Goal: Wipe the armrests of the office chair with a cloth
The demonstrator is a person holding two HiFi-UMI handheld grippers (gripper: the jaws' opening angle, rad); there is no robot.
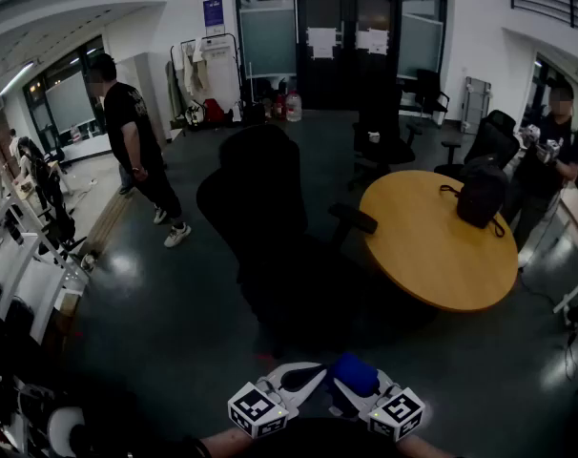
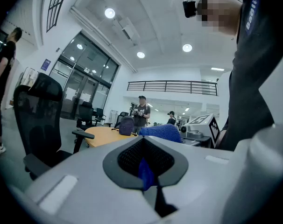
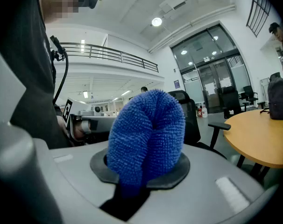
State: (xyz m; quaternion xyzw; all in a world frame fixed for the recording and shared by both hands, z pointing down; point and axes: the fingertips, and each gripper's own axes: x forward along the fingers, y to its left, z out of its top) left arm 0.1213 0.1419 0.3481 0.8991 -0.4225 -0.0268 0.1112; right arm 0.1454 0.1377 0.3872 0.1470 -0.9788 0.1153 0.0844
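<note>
Bright-blue nubbly cloth (image 3: 146,134) fills the right gripper view's centre, while the head view shows a black office chair (image 1: 265,218) mid-frame, a honey-yellow table (image 1: 423,256) at right and black-and-white square-patterned marker cubes (image 1: 258,409) along the bottom.

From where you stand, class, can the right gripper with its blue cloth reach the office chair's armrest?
Probably not yet. The right gripper sits close to the body, the armrest well ahead. Only bare floor seems to lie between, so stepping forward should do.
</note>
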